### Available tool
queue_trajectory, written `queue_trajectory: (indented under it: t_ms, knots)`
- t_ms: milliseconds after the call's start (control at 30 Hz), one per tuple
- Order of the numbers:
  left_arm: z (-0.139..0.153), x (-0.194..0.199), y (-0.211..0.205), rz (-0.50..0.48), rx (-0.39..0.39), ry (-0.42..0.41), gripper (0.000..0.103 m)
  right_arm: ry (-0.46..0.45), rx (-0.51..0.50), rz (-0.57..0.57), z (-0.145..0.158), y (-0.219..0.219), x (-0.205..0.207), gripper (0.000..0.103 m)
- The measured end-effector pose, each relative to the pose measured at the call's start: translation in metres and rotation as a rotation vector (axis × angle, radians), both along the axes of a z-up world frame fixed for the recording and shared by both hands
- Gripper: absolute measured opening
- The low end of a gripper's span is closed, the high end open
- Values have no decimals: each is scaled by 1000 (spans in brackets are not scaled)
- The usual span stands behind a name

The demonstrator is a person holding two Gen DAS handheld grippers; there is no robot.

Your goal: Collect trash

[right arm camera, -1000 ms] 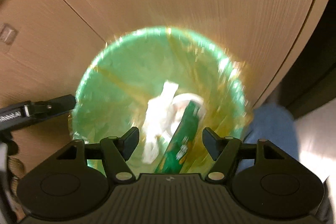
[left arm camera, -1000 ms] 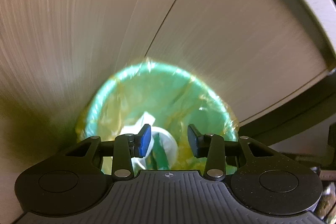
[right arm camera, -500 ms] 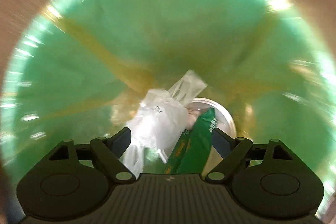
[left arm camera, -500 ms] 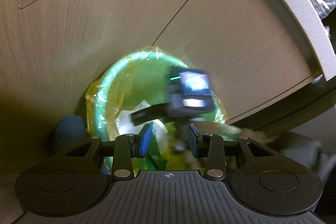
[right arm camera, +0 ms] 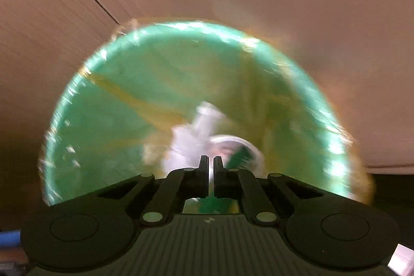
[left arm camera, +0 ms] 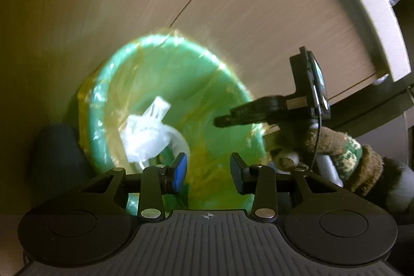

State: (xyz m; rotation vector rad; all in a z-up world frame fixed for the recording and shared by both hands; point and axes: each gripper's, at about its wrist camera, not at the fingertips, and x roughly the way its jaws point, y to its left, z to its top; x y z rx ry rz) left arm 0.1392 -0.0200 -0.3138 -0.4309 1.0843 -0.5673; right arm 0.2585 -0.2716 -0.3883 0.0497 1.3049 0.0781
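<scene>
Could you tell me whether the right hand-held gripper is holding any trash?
No, the right hand-held gripper is shut with nothing between its fingers, above the green bin.

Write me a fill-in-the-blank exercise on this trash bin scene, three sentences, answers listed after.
1. The bin lined with a clear bag is coloured ____.
2. The right gripper, whose jaws have just been closing, is ____ with nothing between them.
3. The left gripper above the crumpled white plastic bag is ____.

Missing words: green; shut; open
</scene>
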Motion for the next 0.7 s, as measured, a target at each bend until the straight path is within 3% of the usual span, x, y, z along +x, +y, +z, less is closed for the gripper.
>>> queue_trajectory:
  t_ms: [67, 133, 167, 200, 233, 267, 367, 433, 467, 500, 567, 700]
  knots:
    - [-2, 1, 3, 13, 24, 8, 41, 12, -68, 24, -14, 8, 1, 5]
    - [0, 2, 7, 22, 38, -1, 41, 34, -30, 45, -27, 23, 7, 8]
    - [0, 3, 8, 25, 34, -6, 41, 43, 10, 68, -34, 32, 11, 23]
    - [1, 4, 8, 25, 26, -8, 41, 53, 26, 94, -43, 42, 17, 55]
    - [1, 4, 7, 20, 21, -10, 41, 56, 14, 109, -53, 52, 23, 69]
    - [1, 4, 5, 14, 23, -13, 41, 54, -11, 114, -64, 65, 32, 76]
    - [1, 3, -4, -12, 70, -35, 41, 118, -94, 151, -107, 91, 59, 76]
    - [0, 2, -6, -6, 97, -34, 41, 176, -150, 159, -137, 101, 71, 68]
    - [-1, 1, -5, 0, 103, -29, 41, 206, -151, 161, -147, 99, 73, 32]
    - [-1, 1, -4, 4, 105, -26, 41, 234, -131, 152, -150, 97, 73, 14]
    - [-2, 2, -2, 15, 106, -27, 41, 216, -37, 125, -127, 87, 68, 6]
    - [-10, 6, 0, 19, 81, -3, 41, 19, 128, 62, -16, 46, 40, 5]
